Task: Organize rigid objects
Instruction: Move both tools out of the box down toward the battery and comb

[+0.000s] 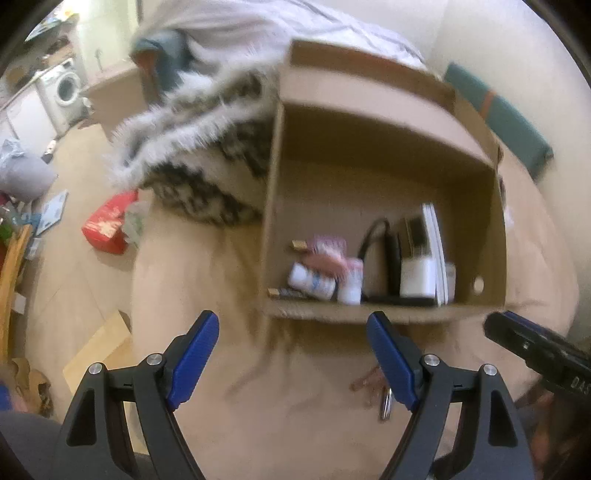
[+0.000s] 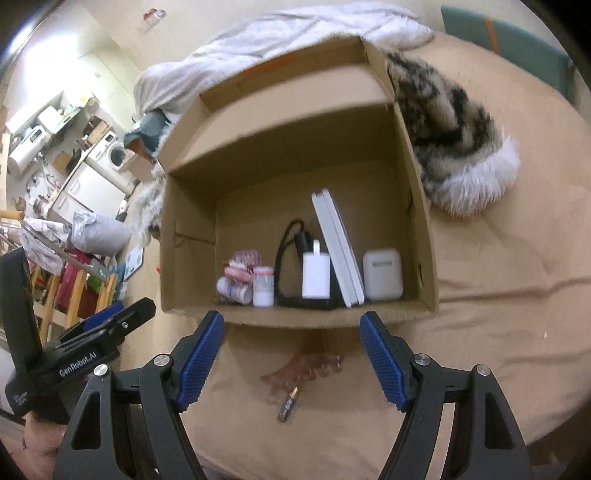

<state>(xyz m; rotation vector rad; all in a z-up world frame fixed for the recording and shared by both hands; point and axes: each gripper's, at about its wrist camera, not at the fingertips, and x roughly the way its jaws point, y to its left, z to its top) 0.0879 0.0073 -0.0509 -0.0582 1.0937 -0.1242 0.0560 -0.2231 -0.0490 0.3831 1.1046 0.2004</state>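
Note:
An open cardboard box (image 2: 417, 206) stands on the tan bed, also in the left wrist view (image 1: 496, 229). Inside it are a white charger (image 2: 316, 275), a flat white case (image 2: 338, 247), a white earbud case (image 2: 382, 273), a black cable (image 2: 286, 254), small white bottles (image 2: 263, 286) and a pink item (image 2: 242, 264). A brown hair claw (image 2: 299, 369) and a battery (image 2: 288, 404) lie on the bed before the box. My right gripper (image 2: 291, 332) is open above them. My left gripper (image 1: 291, 334) is open and empty, over the sheet left of the claw (image 1: 365, 382).
A furry spotted garment (image 2: 454, 136) lies beside the box, with a white duvet (image 2: 280, 33) behind. A green chair (image 2: 506, 40) stands at the far right. The floor to the left holds a red box (image 1: 109, 225), a washing machine (image 1: 66, 86) and clutter.

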